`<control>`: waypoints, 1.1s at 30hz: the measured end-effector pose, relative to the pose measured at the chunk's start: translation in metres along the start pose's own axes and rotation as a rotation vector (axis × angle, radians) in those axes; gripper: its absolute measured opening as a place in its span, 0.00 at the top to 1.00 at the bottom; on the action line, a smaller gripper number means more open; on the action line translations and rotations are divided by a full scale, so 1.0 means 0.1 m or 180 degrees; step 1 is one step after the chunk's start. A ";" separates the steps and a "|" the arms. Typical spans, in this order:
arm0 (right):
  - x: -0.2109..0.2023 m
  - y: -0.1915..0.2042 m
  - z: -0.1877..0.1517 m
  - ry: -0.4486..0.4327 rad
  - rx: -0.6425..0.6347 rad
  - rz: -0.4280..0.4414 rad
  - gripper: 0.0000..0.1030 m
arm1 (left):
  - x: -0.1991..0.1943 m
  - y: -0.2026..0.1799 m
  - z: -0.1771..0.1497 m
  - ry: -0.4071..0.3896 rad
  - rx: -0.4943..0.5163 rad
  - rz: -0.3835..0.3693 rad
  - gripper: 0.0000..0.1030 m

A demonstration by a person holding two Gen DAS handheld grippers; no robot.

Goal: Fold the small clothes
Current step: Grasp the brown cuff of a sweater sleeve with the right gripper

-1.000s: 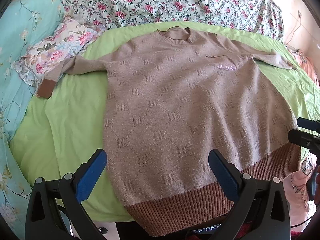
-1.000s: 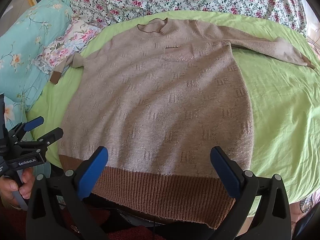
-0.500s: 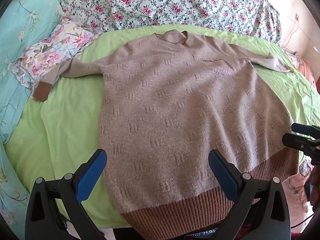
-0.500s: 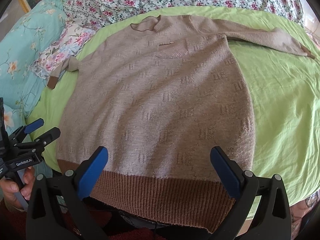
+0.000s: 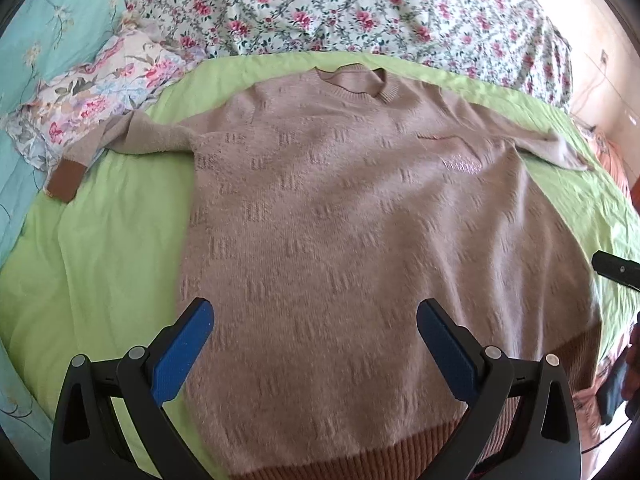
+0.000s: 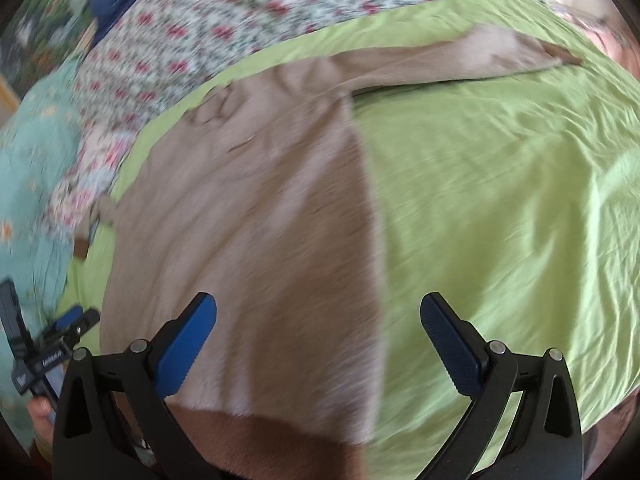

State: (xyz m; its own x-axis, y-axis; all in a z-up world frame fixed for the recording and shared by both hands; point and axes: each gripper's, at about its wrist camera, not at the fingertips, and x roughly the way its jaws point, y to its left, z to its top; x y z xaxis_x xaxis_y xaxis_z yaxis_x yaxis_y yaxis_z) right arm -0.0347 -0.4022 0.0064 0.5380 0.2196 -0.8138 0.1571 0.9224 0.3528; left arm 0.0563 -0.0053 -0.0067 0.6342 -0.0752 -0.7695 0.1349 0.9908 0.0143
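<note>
Beige knit: the sweater (image 5: 360, 240) lies flat, face up, on the green sheet (image 5: 100, 240), neckline toward 12 o'clock and ribbed brown hem (image 5: 360, 464) at 6 o'clock in the left wrist view.
Sleeves: one runs out toward 9 o'clock, its brown cuff (image 5: 66, 182) resting at the sheet's edge beside the floral pillow (image 5: 92, 100); the other stretches toward 2 o'clock, ending near the far right edge of the sheet.
Pocket: a small chest pocket with a shiny trim (image 5: 460, 164) sits at about 1 o'clock on the body.
Left gripper (image 5: 316, 324): jaws spread wide, nothing between them — it hovers above the lower part of the sweater, blue pads (image 5: 180, 352) to either side of the knit.
Right gripper (image 6: 318, 320): jaws also wide apart and gripping nothing; it hangs over the sweater's right side edge, one pad above the knit, the other above bare sheet.
Right wrist view: heavily motion-blurred, so knit detail cannot be made out.
Cross views: the left gripper shows at 8 o'clock in the right wrist view, and a black tip of the right gripper at 3 o'clock in the left.
Backdrop: a rose-print quilt (image 5: 360, 8) lies along 12 o'clock — turquoise bedding (image 5: 44, 20) at 10 o'clock.
</note>
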 end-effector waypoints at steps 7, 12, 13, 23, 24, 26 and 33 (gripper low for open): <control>-0.04 -0.66 0.62 -0.0363 0.0279 -0.0195 0.01 | 0.14 0.08 0.22 0.0041 -0.0214 -0.0118 0.01; -0.04 -1.41 1.32 -0.0667 0.0762 -0.0362 0.08 | 0.22 0.00 0.41 0.0006 -0.0077 0.0032 0.01; -0.04 -1.55 1.43 -0.0738 0.0832 -0.0355 0.14 | 0.24 -0.01 0.44 0.0003 -0.0084 0.0017 0.01; 0.28 -2.82 2.39 -0.1109 0.1578 -0.0981 0.39 | 0.63 -0.28 0.55 0.0205 0.0061 0.0014 0.01; 0.29 -2.85 2.43 -0.1132 0.1559 -0.1041 0.53 | 0.69 -0.30 0.57 0.0232 0.0079 0.0011 0.01; 0.31 -2.83 2.51 -0.1104 0.1541 -0.0992 0.93 | 0.78 -0.35 0.61 0.0264 0.0103 0.0023 0.01; 0.12 -1.70 2.57 -0.1310 0.0779 -0.0275 0.92 | 0.85 -0.41 0.74 0.0205 0.0092 -0.0088 0.01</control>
State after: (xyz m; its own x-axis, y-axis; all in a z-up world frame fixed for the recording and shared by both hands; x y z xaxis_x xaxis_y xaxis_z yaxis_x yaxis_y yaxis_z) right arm 0.1580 -0.6385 0.0556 0.7895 -0.0438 -0.6122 0.3792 0.8192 0.4304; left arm 0.1615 -0.0605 -0.0253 0.5797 -0.0940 -0.8094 0.1742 0.9847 0.0104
